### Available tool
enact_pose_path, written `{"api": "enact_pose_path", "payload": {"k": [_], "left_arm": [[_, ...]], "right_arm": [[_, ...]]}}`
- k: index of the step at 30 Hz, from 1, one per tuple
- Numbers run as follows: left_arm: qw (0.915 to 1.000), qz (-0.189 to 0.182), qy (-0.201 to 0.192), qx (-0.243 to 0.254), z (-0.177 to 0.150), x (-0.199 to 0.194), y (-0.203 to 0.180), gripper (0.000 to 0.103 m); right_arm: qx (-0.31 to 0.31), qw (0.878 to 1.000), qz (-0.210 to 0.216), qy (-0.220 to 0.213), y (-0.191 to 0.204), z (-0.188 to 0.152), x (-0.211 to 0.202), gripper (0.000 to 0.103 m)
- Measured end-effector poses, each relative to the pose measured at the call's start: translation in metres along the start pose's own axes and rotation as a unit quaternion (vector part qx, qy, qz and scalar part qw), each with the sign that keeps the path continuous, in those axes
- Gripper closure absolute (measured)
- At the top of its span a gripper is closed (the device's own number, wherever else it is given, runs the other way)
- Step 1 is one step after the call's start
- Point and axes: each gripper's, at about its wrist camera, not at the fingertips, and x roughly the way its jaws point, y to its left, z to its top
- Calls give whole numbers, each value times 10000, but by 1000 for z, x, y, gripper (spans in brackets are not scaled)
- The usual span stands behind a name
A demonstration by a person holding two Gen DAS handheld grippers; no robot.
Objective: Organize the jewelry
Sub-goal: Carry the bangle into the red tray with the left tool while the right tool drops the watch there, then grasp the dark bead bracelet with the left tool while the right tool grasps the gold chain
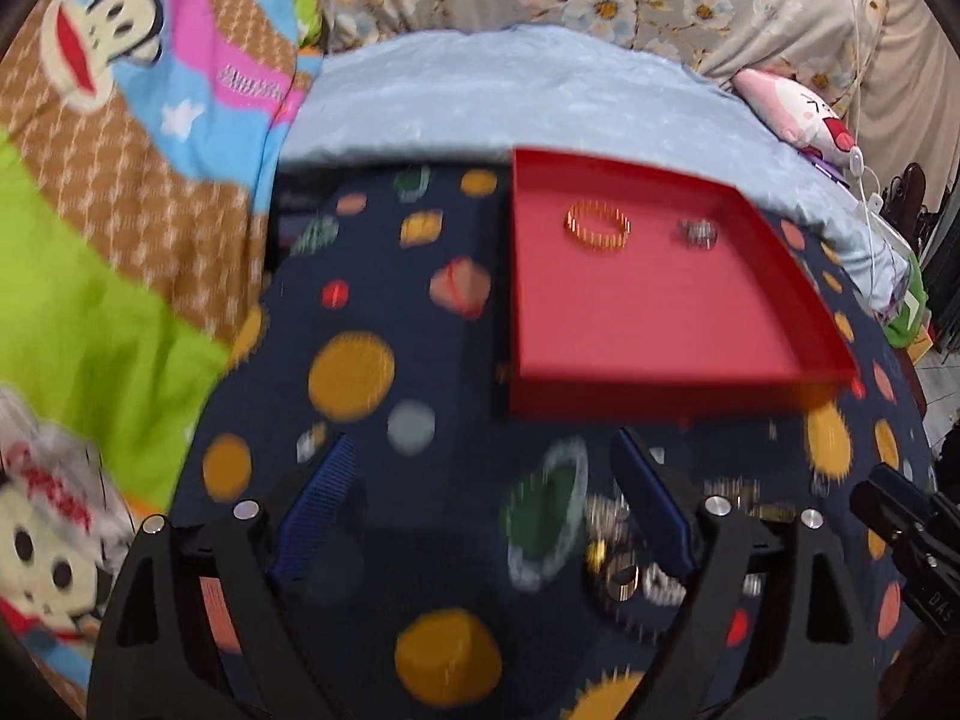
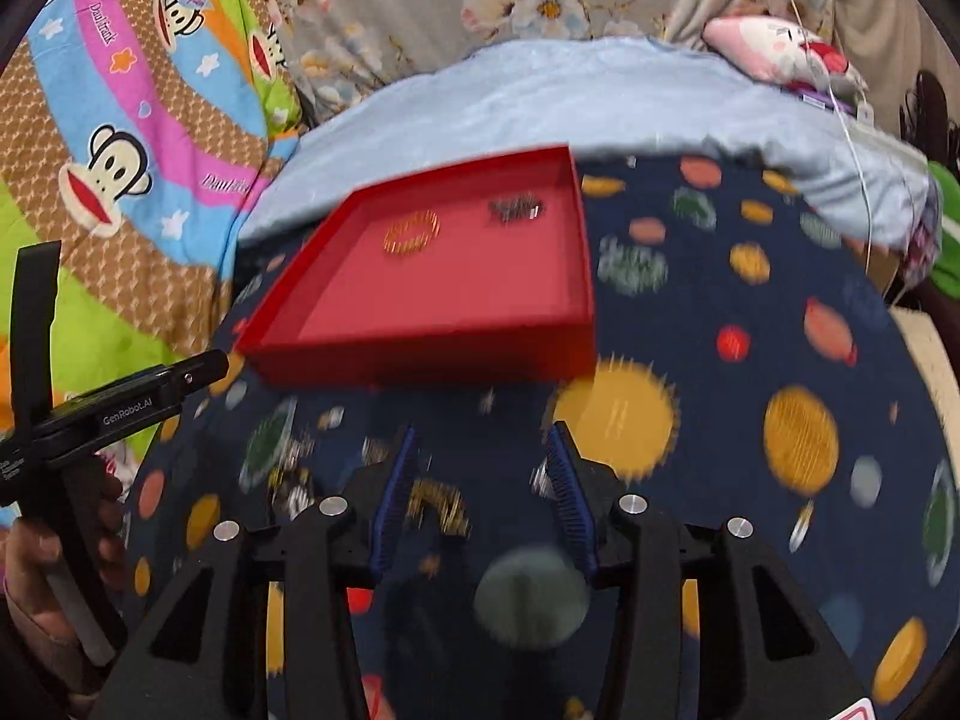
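A red tray [image 1: 690, 354] [image 2: 420, 354] lies on a dark cloth printed with planets. In it lie a gold bangle [image 1: 597, 226] [image 2: 411, 231] and a silver piece [image 1: 697, 233] [image 2: 515, 206]. A blurred pile of loose gold and silver jewelry [image 1: 618, 564] lies on the cloth beside my left gripper's right finger. More blurred jewelry shows in the right wrist view: a gold piece [image 2: 438, 507] between the fingers and silver pieces [image 2: 288, 480] to the left. My left gripper [image 1: 483, 450] is open and empty. My right gripper [image 2: 483, 438] is open and empty above the cloth.
The planet cloth [image 1: 360, 372] [image 2: 750, 360] covers a light blue blanket [image 1: 510, 96] on a bed. Cartoon monkey bedding [image 1: 120, 120] lies left; a pink plush [image 1: 798, 114] and a white cable lie right. The other gripper shows at the edge [image 1: 900, 516] [image 2: 120, 408].
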Motion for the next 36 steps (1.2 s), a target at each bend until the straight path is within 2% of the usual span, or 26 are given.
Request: {"api": "enact_pose_path", "payload": {"k": [5, 11, 17, 30, 33, 35, 36], "left_arm": [[9991, -119, 342, -212, -39, -2, 3, 19], [9986, -13, 522, 7, -67, 1, -8, 19], [9985, -46, 536, 75, -71, 1, -10, 19], [9985, -92, 536, 75, -70, 3, -9, 19], [9985, -112, 537, 72, -70, 3, -10, 19], [9985, -140, 530, 77, -70, 2, -11, 19], [9984, -166, 527, 79, -70, 2, -11, 19]], "right_arm": [[96, 9999, 13, 125, 5, -21, 8, 59], [65, 9995, 83, 284, 4, -21, 28, 59], [-9, 9994, 156, 316, 9, -13, 38, 53], [-362, 9986, 145, 356, 24, -6, 53, 49], [-388, 9984, 181, 377, 26, -7, 53, 62], [-405, 9983, 155, 393, 26, -9, 53, 82], [-388, 9982, 203, 409, 25, -11, 52, 84]]}}
